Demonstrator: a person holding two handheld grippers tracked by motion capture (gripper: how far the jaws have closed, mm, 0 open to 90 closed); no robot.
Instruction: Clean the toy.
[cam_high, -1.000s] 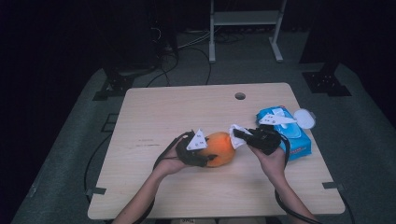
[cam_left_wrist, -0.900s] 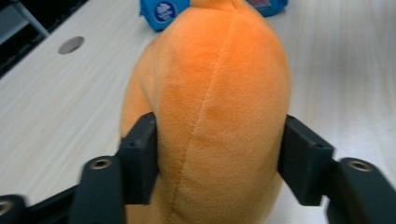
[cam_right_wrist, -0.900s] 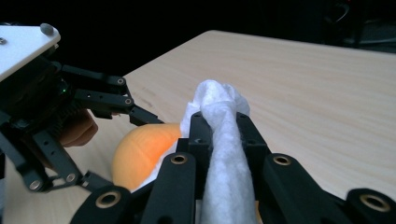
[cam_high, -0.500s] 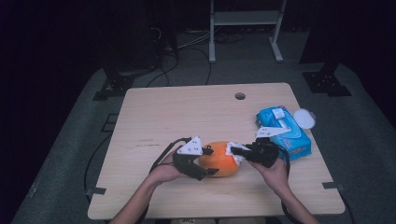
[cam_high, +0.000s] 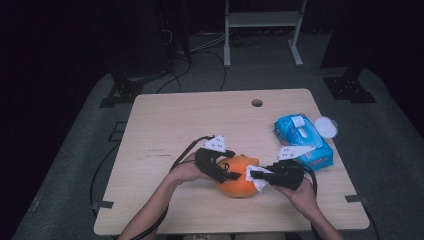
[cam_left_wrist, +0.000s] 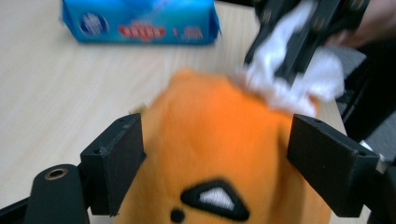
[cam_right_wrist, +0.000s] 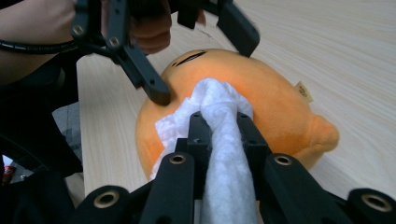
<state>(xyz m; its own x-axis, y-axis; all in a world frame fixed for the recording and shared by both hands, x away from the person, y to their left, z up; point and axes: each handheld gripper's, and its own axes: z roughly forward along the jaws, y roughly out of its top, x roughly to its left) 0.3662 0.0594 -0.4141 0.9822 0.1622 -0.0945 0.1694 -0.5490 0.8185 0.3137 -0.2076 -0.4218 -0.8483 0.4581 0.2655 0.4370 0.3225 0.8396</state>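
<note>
Left gripper (cam_high: 234, 176) jaws just opened, astride orange plush (cam_high: 239, 181) | right gripper (cam_high: 256, 174) level, pinching wipe (cam_right_wrist: 219, 140)

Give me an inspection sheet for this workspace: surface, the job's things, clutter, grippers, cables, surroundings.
Surface: light wooden table, round hole near the far edge.
Job's things: orange plush toy on the table; white wipe pressed on it.
Clutter: blue wet-wipe pack, lid flipped open.
Grippers: left gripper jaws have just been opening, standing either side of the toy; right gripper shut on the wipe.
Cables: black cable trails from the left gripper; more on the floor behind.
Surroundings: dark room, grey floor mat, metal stand behind.
</note>
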